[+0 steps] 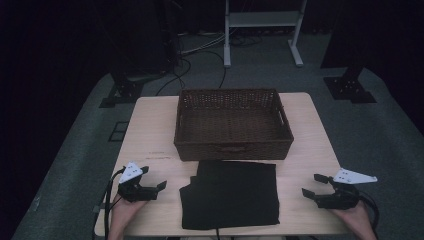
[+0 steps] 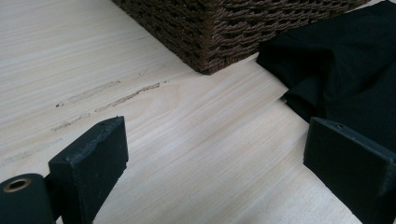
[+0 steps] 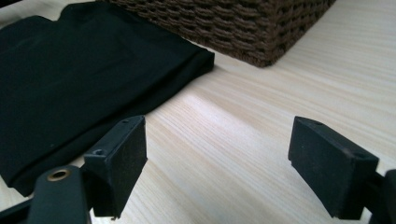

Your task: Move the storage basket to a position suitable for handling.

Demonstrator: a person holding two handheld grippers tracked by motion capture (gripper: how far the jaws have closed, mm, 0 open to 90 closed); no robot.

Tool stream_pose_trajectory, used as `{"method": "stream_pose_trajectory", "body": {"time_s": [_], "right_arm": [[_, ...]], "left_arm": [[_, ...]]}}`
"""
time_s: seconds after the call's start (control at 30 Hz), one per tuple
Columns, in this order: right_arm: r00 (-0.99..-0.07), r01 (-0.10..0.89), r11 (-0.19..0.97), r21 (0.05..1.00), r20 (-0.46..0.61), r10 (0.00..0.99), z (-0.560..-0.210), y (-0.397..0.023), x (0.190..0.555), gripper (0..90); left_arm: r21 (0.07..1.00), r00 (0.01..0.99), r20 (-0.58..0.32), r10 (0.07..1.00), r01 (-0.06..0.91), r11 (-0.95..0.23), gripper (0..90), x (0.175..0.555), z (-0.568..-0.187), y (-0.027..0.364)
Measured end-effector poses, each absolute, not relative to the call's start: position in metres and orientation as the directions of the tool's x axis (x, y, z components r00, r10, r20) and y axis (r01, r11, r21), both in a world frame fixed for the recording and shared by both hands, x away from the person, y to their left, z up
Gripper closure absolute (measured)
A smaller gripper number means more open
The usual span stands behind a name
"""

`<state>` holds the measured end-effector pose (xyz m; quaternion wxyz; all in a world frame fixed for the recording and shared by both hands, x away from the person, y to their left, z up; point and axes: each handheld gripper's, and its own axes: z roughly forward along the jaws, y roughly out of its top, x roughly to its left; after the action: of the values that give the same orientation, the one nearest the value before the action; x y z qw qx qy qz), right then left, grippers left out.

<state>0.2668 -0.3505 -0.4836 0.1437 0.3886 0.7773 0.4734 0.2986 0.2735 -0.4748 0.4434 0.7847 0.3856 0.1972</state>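
left claw (image 1: 153, 180): jaws apart, empty, 8 o'clock on tabletop (image 1: 150, 130)
right claw (image 1: 315, 186): jaws apart, empty, 4 o'clock
black cloth (image 1: 230, 195): folded, 6 o'clock, touching basket (image 1: 233, 149)

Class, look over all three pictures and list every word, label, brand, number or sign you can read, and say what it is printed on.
None: no readable text stands on anything.
Wicker basket: plain weave, no label.
Black folded cloth: no tag or print visible.
Table: some scuff marks, not writing.
Left gripper and right gripper: their grey plates bear small dark dots, no letters or numbers.
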Motion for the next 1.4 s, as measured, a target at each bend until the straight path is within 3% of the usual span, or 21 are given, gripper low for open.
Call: {"method": "stream_pose_trajectory", "body": {"time_s": [0.53,1.4], "right_arm": [[-0.683,0.423,0.289,0.859,0.092,0.725,-0.461,-0.342,0.264,17.6],[-0.780,0.370,0.449,0.813,0.009,0.626,-0.427,-0.308,0.269,17.6]], "left_arm": [[0.845,0.679,0.025,0.734,0.378,-0.379,5.7,0.300,-0.454,0.259],[0.814,0.785,0.129,0.605,0.265,-0.517,5.7,0.298,-0.414,0.221]]}}
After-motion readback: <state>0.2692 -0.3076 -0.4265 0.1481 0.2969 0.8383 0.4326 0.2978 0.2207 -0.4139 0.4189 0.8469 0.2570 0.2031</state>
